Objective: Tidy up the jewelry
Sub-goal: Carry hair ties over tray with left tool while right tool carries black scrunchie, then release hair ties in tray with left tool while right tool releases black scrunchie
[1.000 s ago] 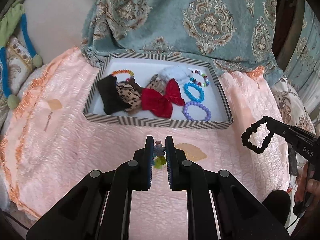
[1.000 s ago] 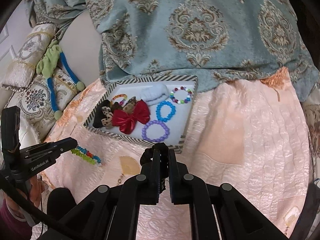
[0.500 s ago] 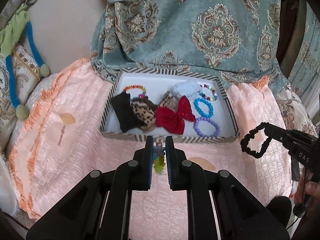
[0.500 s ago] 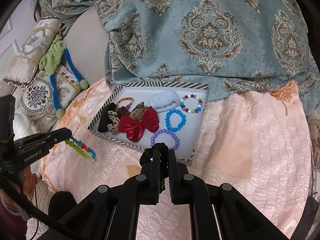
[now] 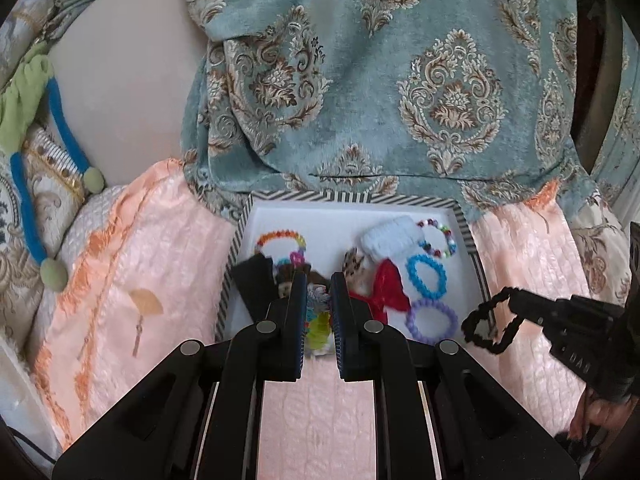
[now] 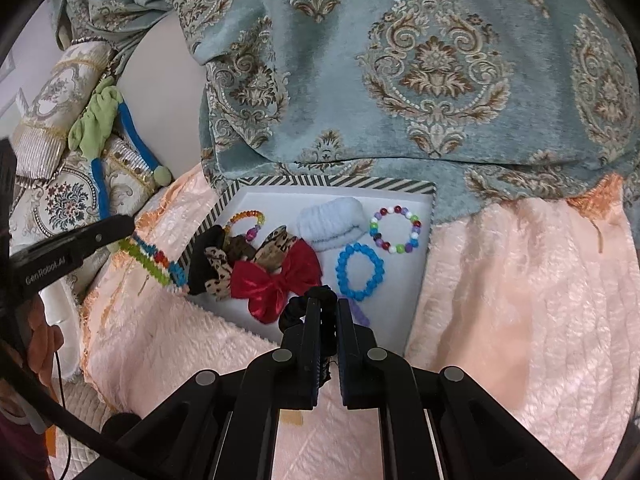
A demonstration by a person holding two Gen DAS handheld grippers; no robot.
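Observation:
A white tray with a striped rim [image 5: 352,197] [image 6: 320,181] lies on the peach bedspread. It holds a red bow [image 6: 276,280], leopard-print and black bows, a pale blue scrunchie [image 6: 332,222] and several bead bracelets in blue [image 6: 339,270], purple [image 5: 410,322] and mixed colours [image 6: 374,228]. My left gripper [image 5: 318,280] [image 6: 128,224] is shut on a multicoloured bead bracelet [image 5: 318,326] [image 6: 154,258] over the tray's near-left edge. My right gripper [image 6: 328,306] [image 5: 510,300] is shut on a black scrunchie [image 6: 294,312] [image 5: 469,325] above the tray's near-right edge.
A teal patterned cloth [image 6: 400,80] hangs behind the tray and laps over its far rim. Embroidered cushions and a green-and-blue soft toy [image 6: 100,120] lie at the left. Peach bedspread [image 6: 520,300] stretches right of the tray. A person's hand [image 5: 600,420] grips the right tool.
Both grippers have moved forward toward the tray, each still holding its item, and now sit over its near edge. The tray looks closer and lower in both views.

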